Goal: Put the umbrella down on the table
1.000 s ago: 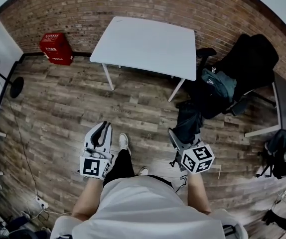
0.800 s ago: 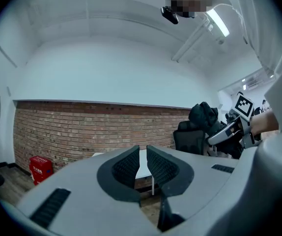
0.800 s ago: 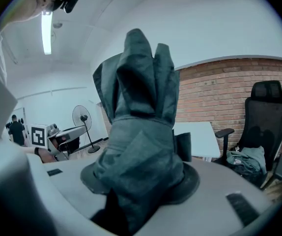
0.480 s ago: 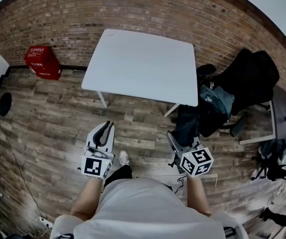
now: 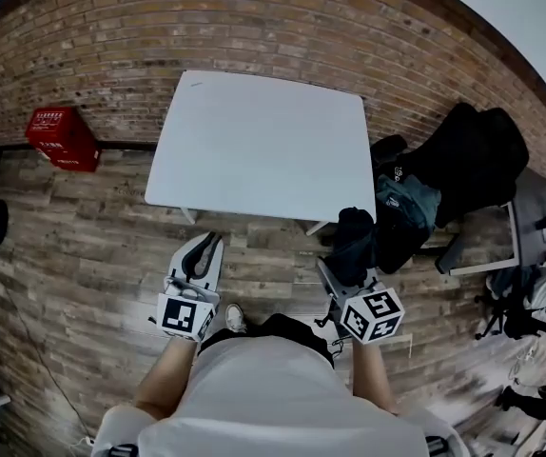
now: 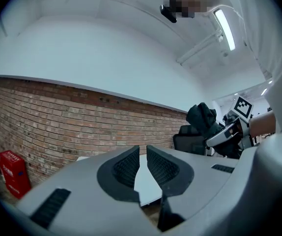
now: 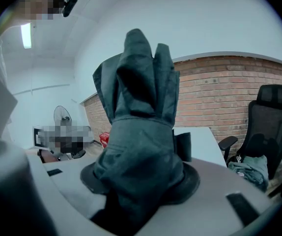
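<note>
The folded dark umbrella (image 5: 353, 244) stands up out of my right gripper (image 5: 340, 276), which is shut on it just short of the white table's (image 5: 263, 141) near right corner. In the right gripper view the umbrella's (image 7: 138, 132) fabric fills the middle and hides the right gripper's (image 7: 141, 178) pads. My left gripper (image 5: 200, 255) is held in front of the table's near edge, its jaws together with nothing between them. The left gripper view has the left gripper (image 6: 142, 154) pointing level at the brick wall, with the umbrella (image 6: 202, 119) off to its right.
A red crate (image 5: 61, 138) sits by the brick wall to the left of the table. A black office chair (image 5: 468, 160) draped with dark clothing and a teal bag (image 5: 408, 196) stand close to the table's right side. Another desk (image 5: 530, 217) is further right.
The table has come closer and now lies just beyond both grippers. Both grippers have moved forward towards it, the right one still holding the umbrella.
</note>
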